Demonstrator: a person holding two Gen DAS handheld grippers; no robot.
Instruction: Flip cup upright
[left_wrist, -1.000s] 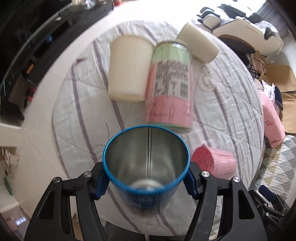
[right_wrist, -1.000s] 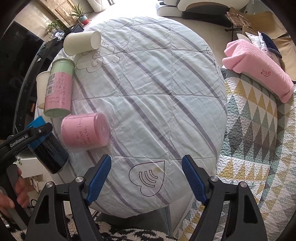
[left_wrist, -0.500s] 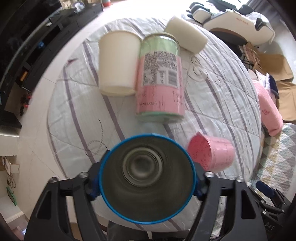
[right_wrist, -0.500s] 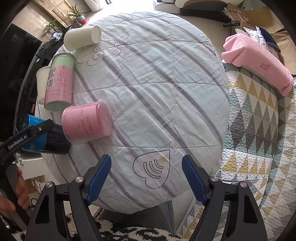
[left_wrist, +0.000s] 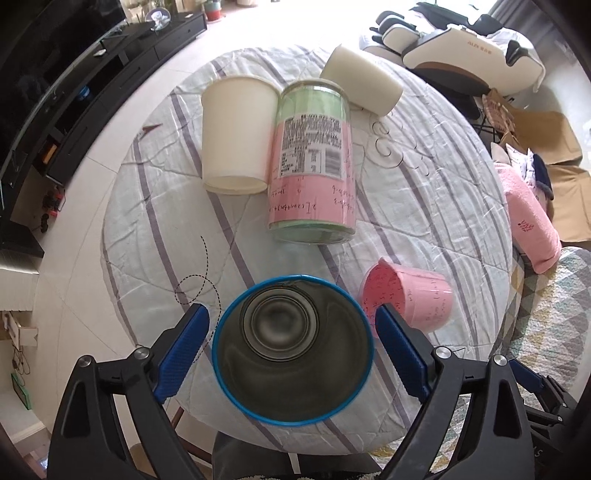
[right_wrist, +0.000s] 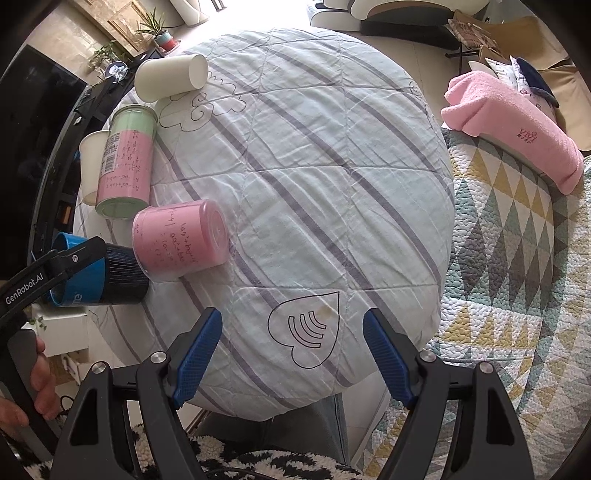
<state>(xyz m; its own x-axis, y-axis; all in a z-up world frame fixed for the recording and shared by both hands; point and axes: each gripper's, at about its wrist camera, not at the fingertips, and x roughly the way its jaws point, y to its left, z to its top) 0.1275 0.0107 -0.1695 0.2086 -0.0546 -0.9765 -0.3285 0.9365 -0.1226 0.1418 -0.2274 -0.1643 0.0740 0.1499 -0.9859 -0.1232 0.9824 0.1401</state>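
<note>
A blue steel cup (left_wrist: 293, 349) stands upright on the near edge of the round table (left_wrist: 424, 192), mouth toward the camera. My left gripper (left_wrist: 291, 347) is open around it, its blue pads (left_wrist: 181, 347) apart from the rim on both sides. In the right wrist view the cup (right_wrist: 99, 277) is at the far left, with the left gripper's finger beside it. My right gripper (right_wrist: 291, 362) is open and empty above the table's near edge.
A pink cup (left_wrist: 410, 299) lies on its side right of the blue cup. A pink-green canister (left_wrist: 314, 162) and two white cups (left_wrist: 236, 136) (left_wrist: 362, 79) lie farther back. A pink towel (right_wrist: 513, 125) lies on a quilted sofa.
The left gripper turned the blue cup from tilted to upright, set it on the table and opened its jaws. The right gripper stayed open and hardly moved.
</note>
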